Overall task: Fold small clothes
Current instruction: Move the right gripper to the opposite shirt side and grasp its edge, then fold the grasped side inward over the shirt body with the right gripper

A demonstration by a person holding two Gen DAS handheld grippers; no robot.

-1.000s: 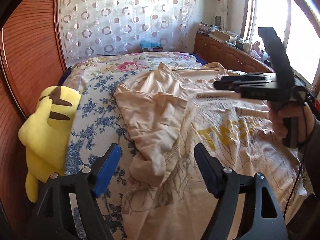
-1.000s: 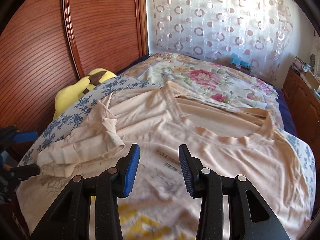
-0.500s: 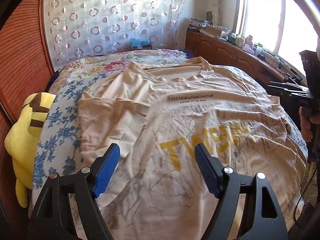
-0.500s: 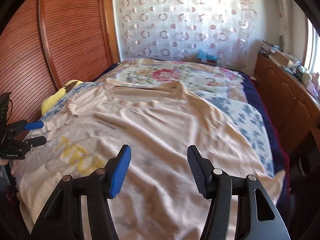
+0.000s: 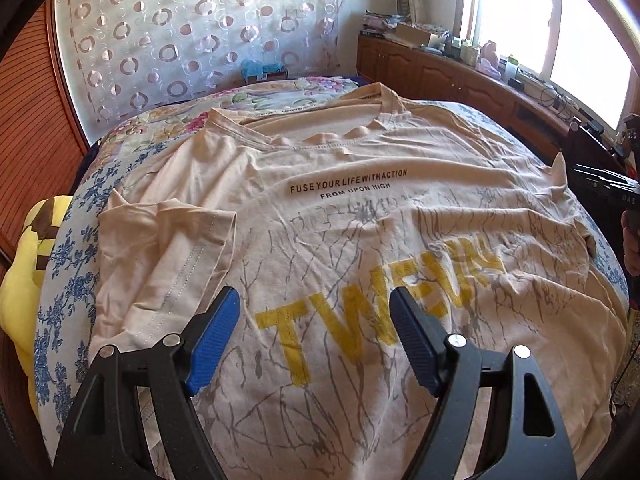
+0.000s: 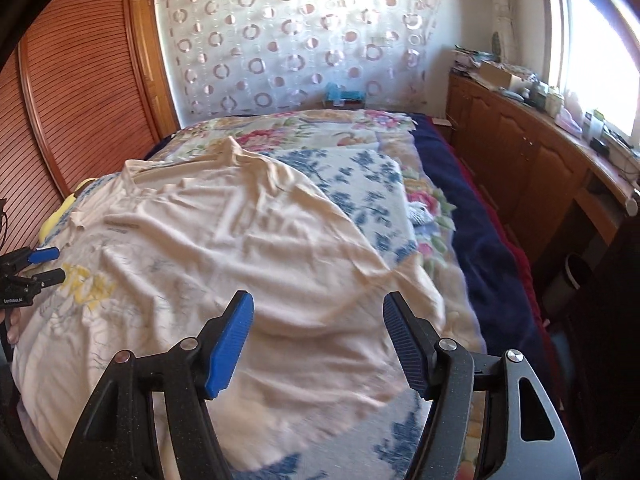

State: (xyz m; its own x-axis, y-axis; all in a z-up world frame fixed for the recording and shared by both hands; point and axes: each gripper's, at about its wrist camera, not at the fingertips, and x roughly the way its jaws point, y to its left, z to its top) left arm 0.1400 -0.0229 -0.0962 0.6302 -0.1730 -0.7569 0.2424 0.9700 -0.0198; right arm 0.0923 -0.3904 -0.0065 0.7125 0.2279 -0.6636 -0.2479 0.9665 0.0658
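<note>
Cream T-shirt spread front-up across the bed, under and ahead of both pairs of fingers. Left gripper held over the lower chest print, blue pads wide apart and holding nothing — yellow letters "TWE…" showing between and just beyond the tips. Further ahead of the fingers, small black text, "FUSE YOUR LIFE WITH ACTION", then the neckline toward the far end. Left of the left-hand finger, a sleeve folded in over the body of the shirt, its stitched hem running toward the pad. Beyond that sleeve, blue-flowered bedspread and a yellow plush toy at the bed's edge.

Right gripper likewise spread wide and empty, hovering over the plain side of the shirt near its hem. Ahead and to the right of the fingers, the other sleeve lying out flat on the bedspread. Whether the tips touch the cloth — cannot tell from either view.

Far left of the right gripper's view, the left gripper's blue tips at the shirt's edge. Patterned curtain beyond the bed; wooden cabinets off to the right of the fingers.
</note>
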